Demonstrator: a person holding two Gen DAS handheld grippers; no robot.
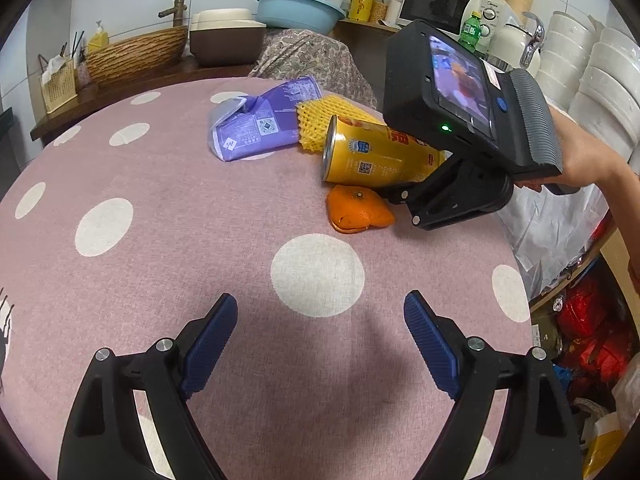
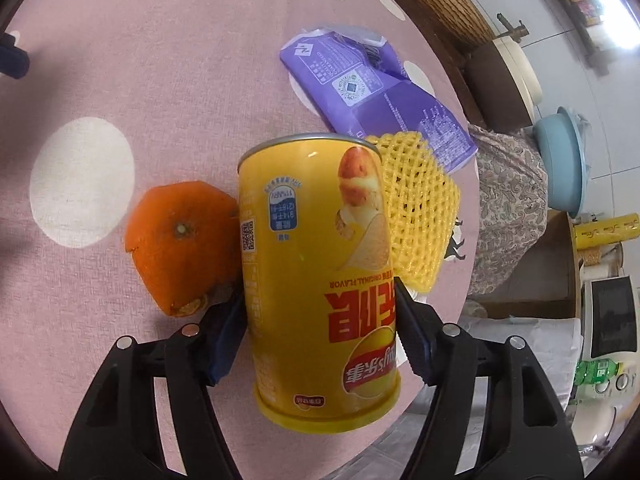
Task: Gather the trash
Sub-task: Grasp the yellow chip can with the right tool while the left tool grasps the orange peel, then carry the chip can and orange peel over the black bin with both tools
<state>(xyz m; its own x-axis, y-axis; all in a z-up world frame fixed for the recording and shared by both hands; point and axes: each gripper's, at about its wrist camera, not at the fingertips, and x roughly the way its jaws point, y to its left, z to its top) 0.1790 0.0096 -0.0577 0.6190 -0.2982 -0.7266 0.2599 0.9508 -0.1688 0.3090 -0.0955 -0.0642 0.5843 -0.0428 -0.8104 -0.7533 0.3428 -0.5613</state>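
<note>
A yellow chip can [image 2: 316,264] lies on its side on the pink dotted tablecloth [image 1: 160,208]. My right gripper [image 2: 320,320] is shut on the chip can, one blue pad on each side. In the left wrist view the can [image 1: 372,152] shows with the right gripper [image 1: 404,194] at its base. An orange peel [image 2: 180,240] touches the can's left side; it also shows in the left wrist view [image 1: 356,210]. A yellow foam net [image 2: 416,208] and a purple wrapper [image 2: 372,84] lie beyond. My left gripper [image 1: 320,340] is open and empty over the cloth.
A chair with a patterned cloth [image 1: 312,52] stands behind the table. A counter holds a woven basket [image 1: 136,54], a blue basin [image 1: 296,8] and a microwave [image 1: 440,6]. Red bags [image 1: 588,328] and a white plastic bag [image 1: 552,224] are off the table's right edge.
</note>
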